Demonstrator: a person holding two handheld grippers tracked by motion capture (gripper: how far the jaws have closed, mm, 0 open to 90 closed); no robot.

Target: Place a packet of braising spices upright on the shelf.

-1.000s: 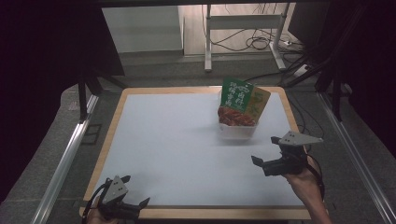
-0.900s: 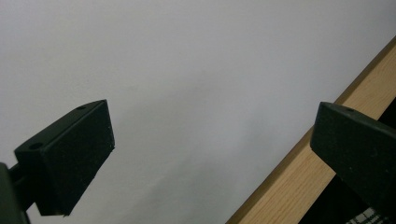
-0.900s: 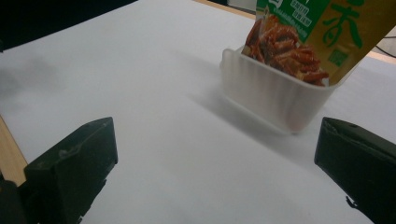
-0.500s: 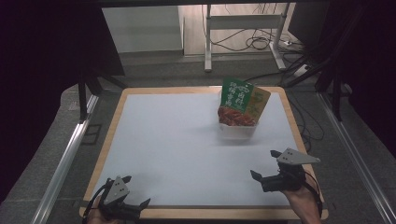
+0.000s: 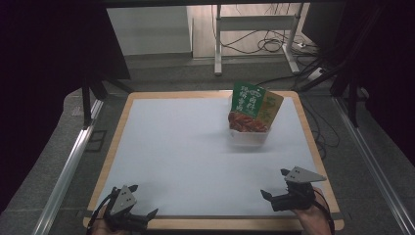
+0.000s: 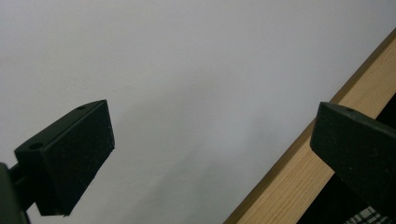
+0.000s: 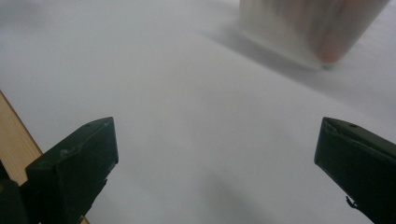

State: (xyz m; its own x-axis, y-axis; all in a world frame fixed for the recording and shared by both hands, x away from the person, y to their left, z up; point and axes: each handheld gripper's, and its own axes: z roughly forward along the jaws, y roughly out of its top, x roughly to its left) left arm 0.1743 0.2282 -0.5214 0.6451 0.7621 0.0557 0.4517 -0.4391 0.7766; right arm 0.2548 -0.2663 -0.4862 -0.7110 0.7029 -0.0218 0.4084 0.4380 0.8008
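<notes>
A clear plastic container (image 5: 249,136) stands on the white table top at the back right, holding two upright snack packets: a green one (image 5: 247,105) and a yellow-brown one (image 5: 270,106). In the right gripper view the container (image 7: 308,28) is blurred at the top. My right gripper (image 5: 275,184) sits low near the front right edge, jaws wide open and empty. My left gripper (image 5: 142,201) rests at the front left corner over the wooden rim, open and empty too. Both are far from the container.
The white mat (image 5: 195,147) is framed by a wooden rim (image 5: 112,147). In the left gripper view the wooden rim (image 6: 299,163) runs diagonally under the right jaw. Metal rails (image 5: 68,161) flank the table; cables (image 5: 274,44) lie on the floor behind.
My right gripper has drawn back toward the front edge and dropped lower, away from the container. The left gripper has stayed put at the front left corner.
</notes>
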